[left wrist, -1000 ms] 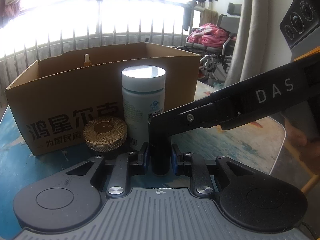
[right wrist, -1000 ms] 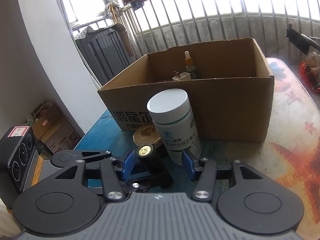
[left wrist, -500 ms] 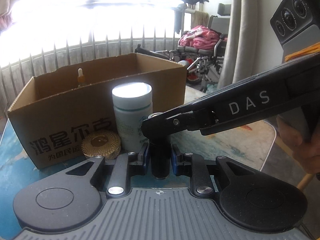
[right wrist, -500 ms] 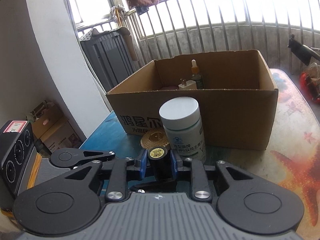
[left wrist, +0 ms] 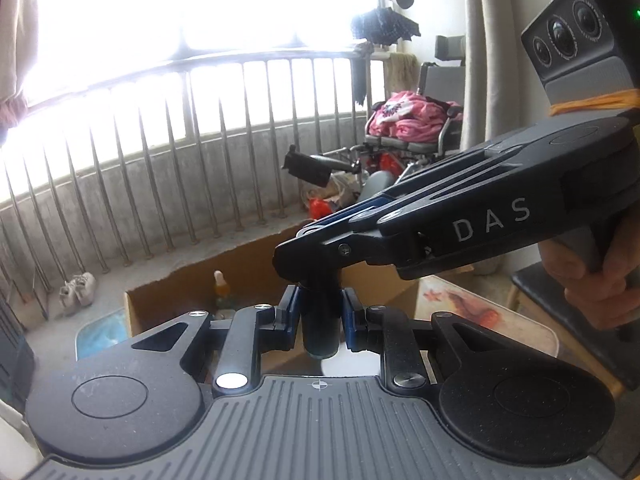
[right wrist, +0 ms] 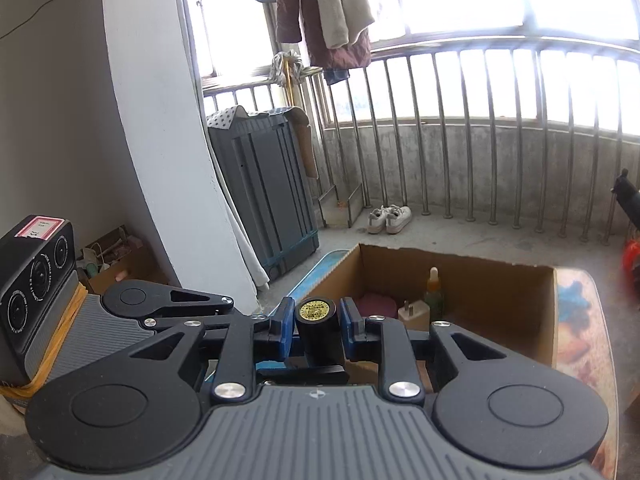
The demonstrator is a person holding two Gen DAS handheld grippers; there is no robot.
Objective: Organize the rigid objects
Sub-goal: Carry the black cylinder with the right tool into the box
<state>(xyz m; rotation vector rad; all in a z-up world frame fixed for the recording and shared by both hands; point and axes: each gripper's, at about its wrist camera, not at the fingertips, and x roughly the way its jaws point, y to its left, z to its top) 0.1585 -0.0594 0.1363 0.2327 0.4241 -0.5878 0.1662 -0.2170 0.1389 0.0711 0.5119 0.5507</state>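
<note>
Both tongs are clamped on one small black cylinder (right wrist: 319, 334) with a gold-labelled cap: the right tongs (right wrist: 319, 330) grip its upper part, blue pads pressed to either side, and the left tongs (left wrist: 320, 320) grip its lower part from a crossing angle, so in the left wrist view the right tongs (left wrist: 304, 258) sit on top of the cylinder (left wrist: 320, 328). The cylinder is held upright in the air, clear of the desk (right wrist: 580, 320), just short of the near wall of the open cardboard box (right wrist: 480, 264) and above its rim. Inside the box, toward the far wall, stand a dropper bottle (right wrist: 434, 292) and a white plug adapter (right wrist: 414, 314), with something dark red (right wrist: 376, 306) lying beside them that cannot be made out. A white round patch (left wrist: 352, 364) shows below the left tongs; it may be a lid, but too little is visible to say. The step in hand looks like carrying the cylinder to the box. The next move probably calls for one pair of tongs to let go so the other can carry it forward over the near wall, lower it onto bare floor in the near part of the box away from the bottle and adapter, and release only once it stands or lies steady.
</note>
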